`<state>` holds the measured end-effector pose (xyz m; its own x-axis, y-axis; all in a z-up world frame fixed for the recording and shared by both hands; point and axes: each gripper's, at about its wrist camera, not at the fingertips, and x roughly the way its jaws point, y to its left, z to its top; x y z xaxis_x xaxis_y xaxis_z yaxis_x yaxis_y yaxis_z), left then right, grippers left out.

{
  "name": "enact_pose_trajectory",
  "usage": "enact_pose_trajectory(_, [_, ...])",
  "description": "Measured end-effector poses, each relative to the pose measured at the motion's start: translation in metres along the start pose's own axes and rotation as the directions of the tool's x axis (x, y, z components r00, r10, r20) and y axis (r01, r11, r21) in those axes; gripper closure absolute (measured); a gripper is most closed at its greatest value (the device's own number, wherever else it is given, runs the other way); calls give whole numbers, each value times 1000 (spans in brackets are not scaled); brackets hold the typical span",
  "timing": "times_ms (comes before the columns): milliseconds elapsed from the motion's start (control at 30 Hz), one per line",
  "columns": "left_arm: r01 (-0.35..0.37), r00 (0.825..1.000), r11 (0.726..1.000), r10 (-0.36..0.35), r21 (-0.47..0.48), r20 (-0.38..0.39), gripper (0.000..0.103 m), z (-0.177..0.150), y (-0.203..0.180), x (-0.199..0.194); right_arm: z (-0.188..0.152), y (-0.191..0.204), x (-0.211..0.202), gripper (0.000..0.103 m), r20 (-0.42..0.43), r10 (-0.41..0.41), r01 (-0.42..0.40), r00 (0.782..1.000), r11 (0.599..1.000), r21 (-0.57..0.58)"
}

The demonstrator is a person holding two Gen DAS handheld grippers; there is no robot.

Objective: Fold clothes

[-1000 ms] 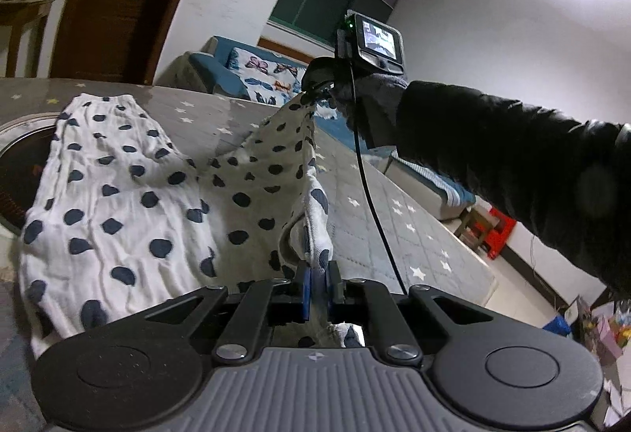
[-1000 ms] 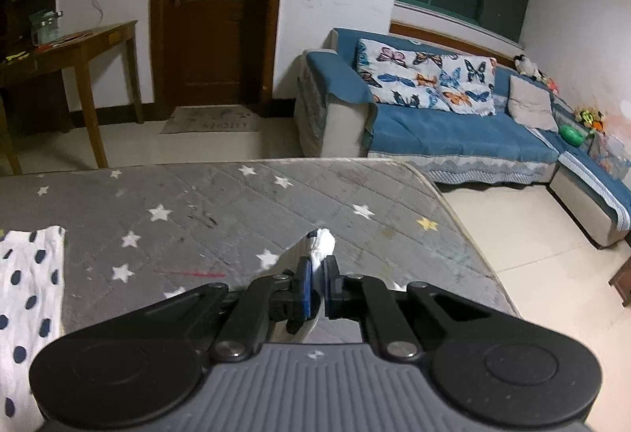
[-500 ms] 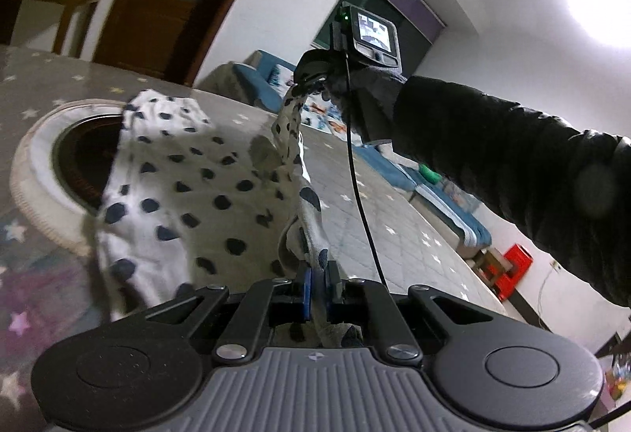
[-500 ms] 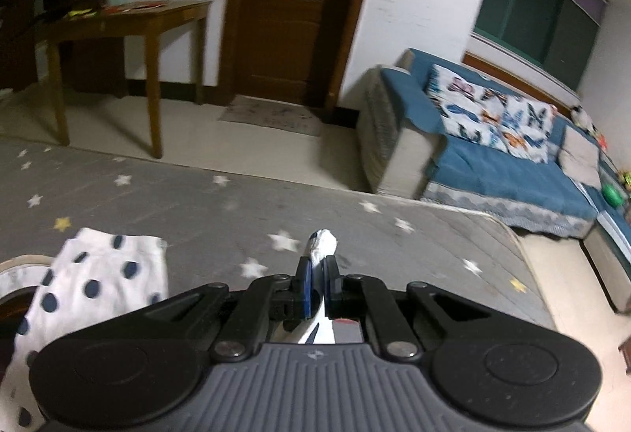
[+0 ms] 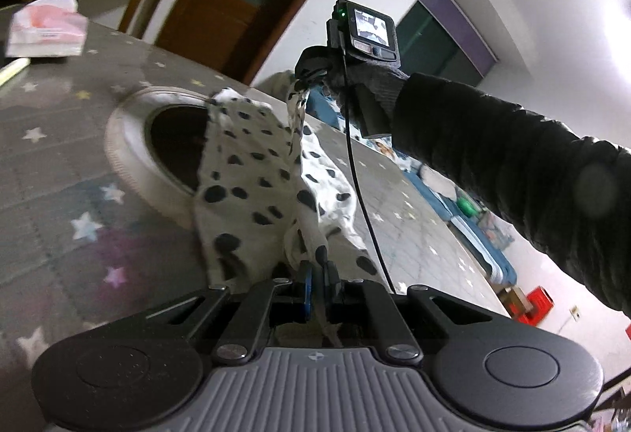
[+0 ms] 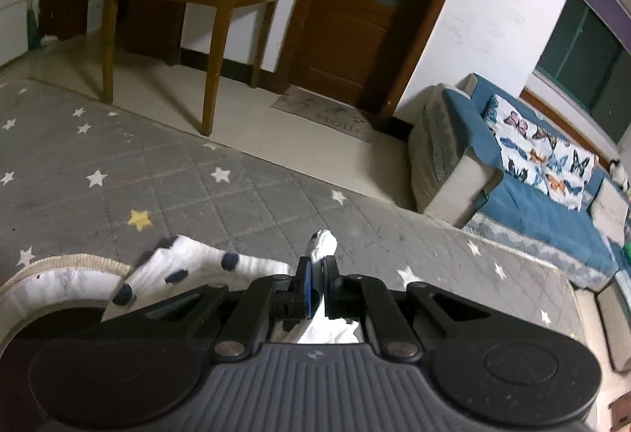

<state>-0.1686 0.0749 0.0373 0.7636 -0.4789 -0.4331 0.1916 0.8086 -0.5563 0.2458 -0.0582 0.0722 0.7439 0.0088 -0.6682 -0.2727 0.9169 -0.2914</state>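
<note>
- Across the lower half of both views, a grey star-print mat [image 5: 59, 164] is lying flat, with a round basket [image 5: 130, 152] sitting on it at centre left of the left wrist view.
- Over the basket's rim, the white spotted garment [image 5: 252, 172] is hanging lifted between the two grippers.
- At bottom centre, the left gripper [image 5: 318, 274] is pinching one edge of it.
- At upper centre, the right gripper [image 5: 311, 71] is clenching another edge, cloth poking out between its blue fingers [image 6: 304, 280].

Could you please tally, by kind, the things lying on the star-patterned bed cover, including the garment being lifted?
Spotted garment: 1
Round basket: 1
Tissue pack: 1
Total: 3
</note>
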Motion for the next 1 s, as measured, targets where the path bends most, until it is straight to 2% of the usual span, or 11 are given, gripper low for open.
enact_pose_trajectory(167, [-29, 1000, 999, 29, -32, 11, 98, -1, 8, -4, 10, 23, 11, 98, 13, 42, -42, 999, 999, -11])
enact_pose_trajectory(333, [-44, 999, 998, 44, -42, -13, 98, 2, 14, 4, 9, 45, 19, 96, 33, 163, -162, 986, 986, -22])
enact_pose_trajectory(467, [-51, 998, 998, 50, -45, -23, 95, 6, 12, 12, 4, 40, 19, 91, 29, 241, -241, 970, 970, 10])
enact_pose_trajectory(533, [-57, 998, 997, 55, -50, -30, 92, 8, 12, 17, 1, 32, 14, 90, 18, 276, -277, 961, 961, 29])
enact_pose_trajectory(600, [-63, 997, 997, 61, -49, -37, 82, 11, 12, 22, -4, 27, 7, 90, -3, 306, -306, 952, 952, 24])
enact_pose_trajectory(700, [-64, 997, 997, 63, -38, -42, 74, 14, 8, 30, -17, 25, 0, 88, -38, 352, -352, 935, 936, 5])
enact_pose_trajectory(867, [-63, 996, 998, 63, 2, -70, 73, 14, -3, 44, -28, 30, 6, 86, -57, 385, -384, 921, 923, 34])
enact_pose_trajectory(1000, [-87, 991, 996, 87, 0, -102, 72, 11, -5, 51, -27, 41, 12, 84, -46, 368, -368, 929, 930, 17])
